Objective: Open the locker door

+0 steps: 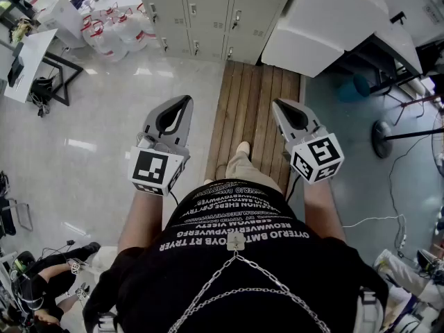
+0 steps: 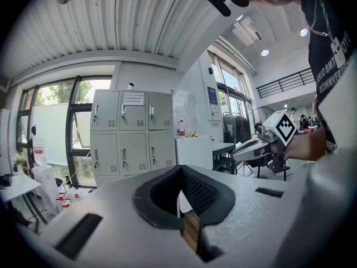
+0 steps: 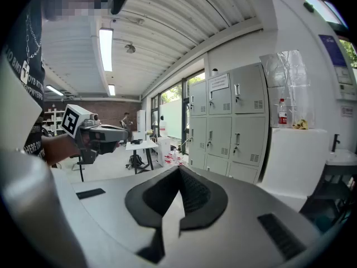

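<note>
your left gripper (image 1: 184,100) and right gripper (image 1: 278,105) both have the jaws together, empty, and the locker (image 1: 208,9) is well ahead, so if you arrive closed you may only knock it.

The lockers (image 1: 208,12) run off the head view's top edge; the notice (image 2: 133,98) on them is too small to read.

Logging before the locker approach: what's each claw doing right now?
Left claw: closed, empty.
Right claw: closed, empty.
</note>
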A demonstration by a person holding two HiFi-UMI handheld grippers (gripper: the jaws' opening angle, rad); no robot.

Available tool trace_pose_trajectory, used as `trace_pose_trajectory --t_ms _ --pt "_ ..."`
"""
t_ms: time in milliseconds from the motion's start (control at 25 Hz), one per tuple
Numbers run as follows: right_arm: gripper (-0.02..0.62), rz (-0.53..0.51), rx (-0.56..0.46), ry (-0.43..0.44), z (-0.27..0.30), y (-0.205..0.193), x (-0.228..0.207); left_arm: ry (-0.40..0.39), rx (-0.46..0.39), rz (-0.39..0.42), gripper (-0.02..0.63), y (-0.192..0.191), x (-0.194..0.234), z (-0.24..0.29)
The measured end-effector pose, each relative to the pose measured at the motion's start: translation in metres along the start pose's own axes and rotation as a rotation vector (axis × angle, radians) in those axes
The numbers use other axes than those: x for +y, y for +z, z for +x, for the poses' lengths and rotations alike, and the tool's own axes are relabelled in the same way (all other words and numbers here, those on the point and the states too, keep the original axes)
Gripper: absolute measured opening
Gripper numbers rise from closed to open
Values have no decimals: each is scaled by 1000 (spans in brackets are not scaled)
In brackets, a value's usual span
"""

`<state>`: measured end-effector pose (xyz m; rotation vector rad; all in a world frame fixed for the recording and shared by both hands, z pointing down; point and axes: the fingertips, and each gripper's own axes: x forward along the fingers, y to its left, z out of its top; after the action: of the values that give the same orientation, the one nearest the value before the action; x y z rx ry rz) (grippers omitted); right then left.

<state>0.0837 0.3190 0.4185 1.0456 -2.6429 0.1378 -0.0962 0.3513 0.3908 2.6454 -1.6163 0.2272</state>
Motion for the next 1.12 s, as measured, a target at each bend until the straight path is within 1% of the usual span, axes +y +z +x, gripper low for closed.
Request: trace_pose_trajectory --t_ms 120,240,480,600,760,880,1120 --pt "-5 9 -1 4 -1 -2 3 -1 -3 -5 0 -1 -1 -1" --pt "-4 49 -28 -9 -3 0 -4 -4 -1 -8 0 -4 -3 2" --pt "-3 102 -24 -67 -3 -11 -30 -40 31 36 0 -12 -11 25" --pt "-3 127 -9 -72 3 -18 -47 -53 34 30 0 -14 -12 44" --pt "-3 123 15 -61 19 -20 -73 -54 55 16 0 -20 -6 76" --pt "-3 129 14 -54 36 -18 -99 -55 70 13 0 -22 -1 104" --pt "-3 131 30 -2 70 -14 -153 -17 82 20 0 -10 14 166"
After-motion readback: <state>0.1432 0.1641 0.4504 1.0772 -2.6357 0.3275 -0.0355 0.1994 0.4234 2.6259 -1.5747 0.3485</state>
